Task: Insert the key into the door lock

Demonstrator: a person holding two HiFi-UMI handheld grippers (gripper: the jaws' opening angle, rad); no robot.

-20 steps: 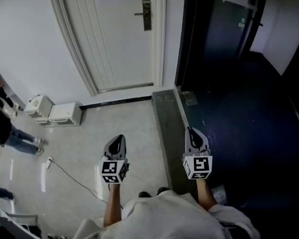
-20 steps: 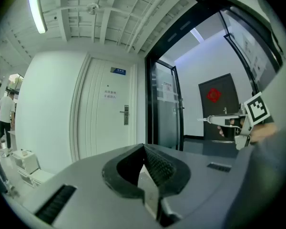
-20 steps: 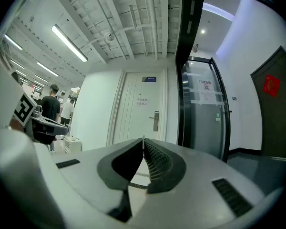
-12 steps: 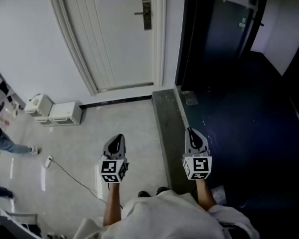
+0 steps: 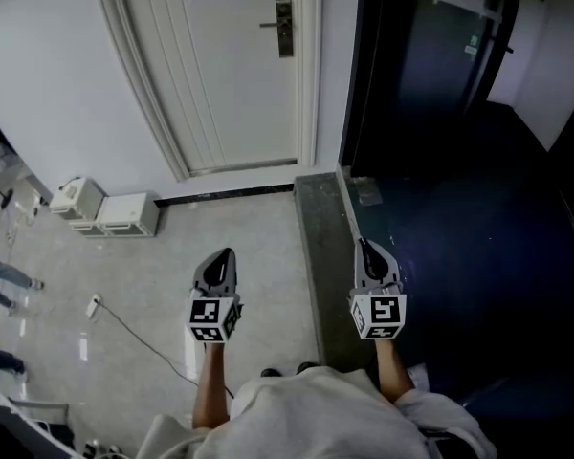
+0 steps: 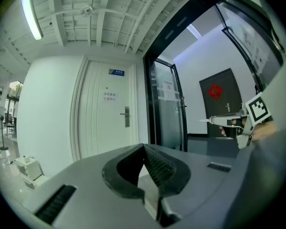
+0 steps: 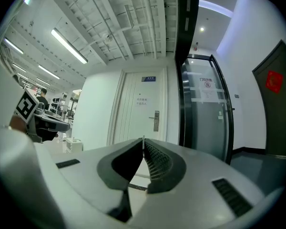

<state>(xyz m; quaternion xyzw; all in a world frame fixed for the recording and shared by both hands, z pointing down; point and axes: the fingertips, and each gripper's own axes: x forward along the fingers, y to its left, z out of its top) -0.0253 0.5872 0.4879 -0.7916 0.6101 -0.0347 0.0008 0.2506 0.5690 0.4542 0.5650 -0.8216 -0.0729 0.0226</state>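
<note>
The white door (image 5: pixel 234 75) stands shut ahead, and its lock plate with lever handle (image 5: pixel 283 27) is far beyond both grippers. The lock (image 6: pixel 126 117) also shows small in the left gripper view, and the same lock (image 7: pixel 156 120) in the right gripper view. My left gripper (image 5: pixel 228 252) is held level over the pale floor, shut, with nothing between its pads (image 6: pixel 144 146). My right gripper (image 5: pixel 363 244) is held level beside it, shut on the key. Only a thin metal sliver of the key (image 7: pixel 143 138) pokes out at the tips.
Two white boxes (image 5: pixel 105 213) sit on the floor by the wall at left, with a thin cable (image 5: pixel 134 338) trailing nearby. A dark glass door (image 5: pixel 430 55) and dark floor lie to the right, past a grey threshold strip (image 5: pixel 325 247). A person's legs (image 5: pixel 5 275) show at the far left.
The person at the far left has walked further toward the left edge. Both grippers keep about the same places, still shut.
</note>
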